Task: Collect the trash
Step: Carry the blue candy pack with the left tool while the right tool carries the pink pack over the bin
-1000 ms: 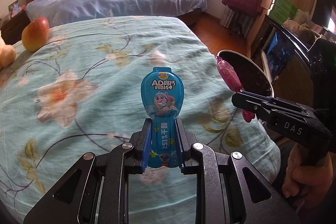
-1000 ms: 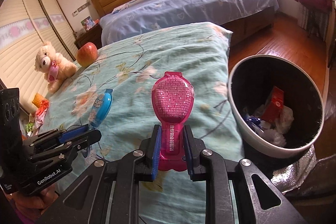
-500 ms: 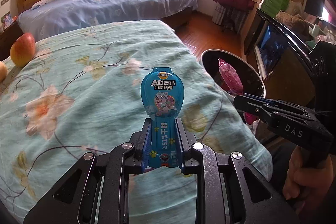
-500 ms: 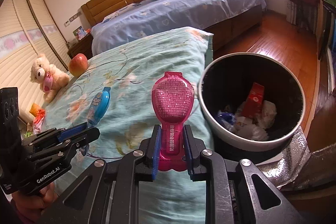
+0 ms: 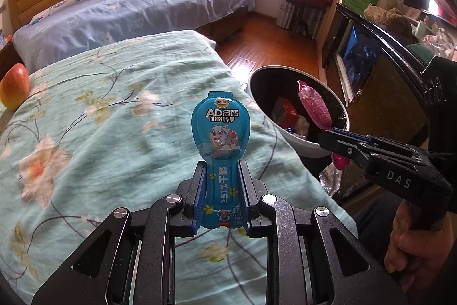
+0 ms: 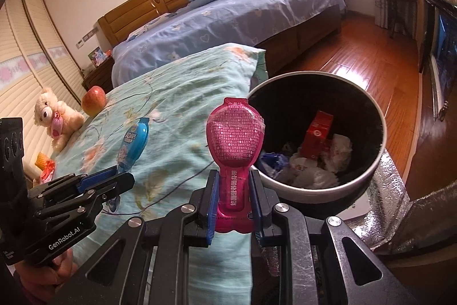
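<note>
Wrappers are clamped by their stems: the pink wrapper (image 6: 234, 133) in the right gripper (image 6: 232, 207), at the bin (image 6: 380, 150) rim; the blue wrapper (image 5: 220, 130) in the left gripper (image 5: 221, 199), beside the bin over the bed (image 5: 85, 110). Each should be carried past the rim before the jaws are opened, so nothing lands outside the bin.

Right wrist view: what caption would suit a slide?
Right gripper holds a pink wrapper beside the trash bin by the bed.

Left claw (image 5: 221, 185) and right claw (image 6: 232, 199) both angle downward, each clamped tight.
</note>
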Demonstrator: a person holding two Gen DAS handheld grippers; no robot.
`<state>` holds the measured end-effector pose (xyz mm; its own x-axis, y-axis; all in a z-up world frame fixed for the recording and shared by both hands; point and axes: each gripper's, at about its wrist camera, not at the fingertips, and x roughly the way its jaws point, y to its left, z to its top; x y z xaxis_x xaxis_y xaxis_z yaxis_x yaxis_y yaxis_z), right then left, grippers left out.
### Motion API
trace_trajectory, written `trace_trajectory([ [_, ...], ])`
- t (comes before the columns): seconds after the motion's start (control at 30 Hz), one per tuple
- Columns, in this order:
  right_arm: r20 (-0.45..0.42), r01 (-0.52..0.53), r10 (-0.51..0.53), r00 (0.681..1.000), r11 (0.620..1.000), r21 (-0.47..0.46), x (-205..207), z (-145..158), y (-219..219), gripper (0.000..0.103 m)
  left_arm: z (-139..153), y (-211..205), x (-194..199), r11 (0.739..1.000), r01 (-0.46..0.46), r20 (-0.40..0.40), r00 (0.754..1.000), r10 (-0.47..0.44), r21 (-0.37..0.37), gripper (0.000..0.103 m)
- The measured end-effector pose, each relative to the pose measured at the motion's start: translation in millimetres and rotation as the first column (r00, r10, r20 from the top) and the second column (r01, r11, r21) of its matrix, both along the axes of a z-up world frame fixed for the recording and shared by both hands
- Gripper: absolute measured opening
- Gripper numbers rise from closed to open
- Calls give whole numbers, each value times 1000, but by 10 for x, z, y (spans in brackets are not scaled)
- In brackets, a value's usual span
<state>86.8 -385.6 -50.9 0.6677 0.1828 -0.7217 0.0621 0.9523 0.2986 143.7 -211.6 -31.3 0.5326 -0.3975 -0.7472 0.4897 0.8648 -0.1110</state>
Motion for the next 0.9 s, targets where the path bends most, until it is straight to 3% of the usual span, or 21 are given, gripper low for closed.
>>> trace_trajectory([
  [0.9, -5, 99, -99, 995, 995, 5, -46, -31, -493, 21, 26, -451, 57, 998, 68, -3, 998, -68, 4, 19],
])
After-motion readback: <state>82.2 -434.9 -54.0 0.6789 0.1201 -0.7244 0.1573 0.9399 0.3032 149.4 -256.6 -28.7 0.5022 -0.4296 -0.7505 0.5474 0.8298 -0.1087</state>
